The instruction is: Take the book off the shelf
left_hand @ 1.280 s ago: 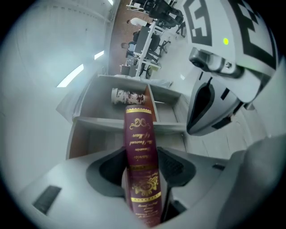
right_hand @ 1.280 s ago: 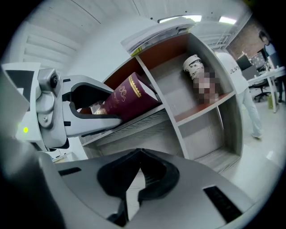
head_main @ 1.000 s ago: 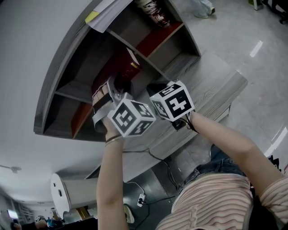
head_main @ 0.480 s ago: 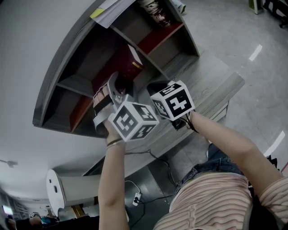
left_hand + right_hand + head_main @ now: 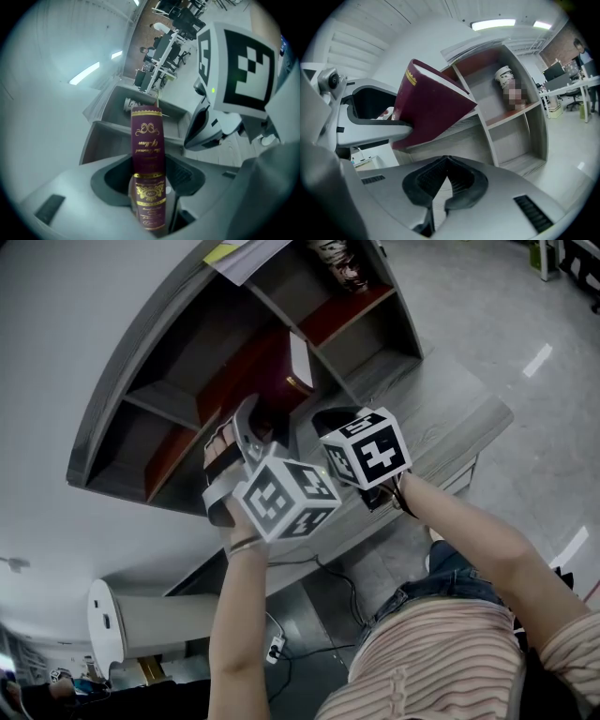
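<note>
**Book comes free of the shelf.** The left gripper [image 5: 149, 185] clamps both jaws on the lower end of the maroon book [image 5: 278, 381], its gilt spine running up between them in the left gripper view. Compared with a second ago, the book sits higher and farther out from the grey shelf [image 5: 141, 329]. It has also swung round, so its white page edge now faces the head camera where only the cover showed before. In the right gripper view it hangs tilted in the air in front of the red-backed compartments, held by one end alone. Its upper corner is still in line with a shelf divider, and whether it touches there cannot be told.

The right gripper [image 5: 446, 159] waits just beside the left one, low over the desk [image 5: 450, 399]. Its pads are pressed together at the tips with nothing between them, and it has barely moved over the same second.

The shift suggests the pull-out is nearly done, with the book apparently no longer resting on the shelf board. What seems left is to draw it clear of the divider. With the grip at one end only, the free end may sag or twist.
</note>
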The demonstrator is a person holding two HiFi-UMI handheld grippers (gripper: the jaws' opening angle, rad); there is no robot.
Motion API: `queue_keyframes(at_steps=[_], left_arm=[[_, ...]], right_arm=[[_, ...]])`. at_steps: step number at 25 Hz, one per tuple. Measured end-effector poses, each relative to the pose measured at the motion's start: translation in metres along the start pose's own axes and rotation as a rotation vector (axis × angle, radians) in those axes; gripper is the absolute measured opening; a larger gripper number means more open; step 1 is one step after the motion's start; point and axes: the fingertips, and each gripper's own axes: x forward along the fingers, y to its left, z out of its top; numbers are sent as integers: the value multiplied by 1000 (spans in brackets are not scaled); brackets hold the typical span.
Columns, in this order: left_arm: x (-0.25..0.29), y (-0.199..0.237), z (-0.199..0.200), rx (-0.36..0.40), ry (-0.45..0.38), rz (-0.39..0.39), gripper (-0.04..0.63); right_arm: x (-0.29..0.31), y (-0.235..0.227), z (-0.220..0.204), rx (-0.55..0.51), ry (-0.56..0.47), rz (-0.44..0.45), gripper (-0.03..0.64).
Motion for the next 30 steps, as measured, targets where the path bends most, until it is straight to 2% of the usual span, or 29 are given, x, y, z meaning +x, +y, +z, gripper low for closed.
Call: queue_keyframes(at_steps=[5, 21, 30], left_arm=[[-4, -3, 1, -11, -15, 10, 216], [-17, -17, -2, -129, -29, -31, 216], [-12, -28, -21, -273, 6, -41, 216]], right_arm=[[2, -1, -4, -2, 8, 2, 8], [-1, -14, -13, 2, 31, -28, 8], [3, -17, -18, -25, 59, -28, 8]])
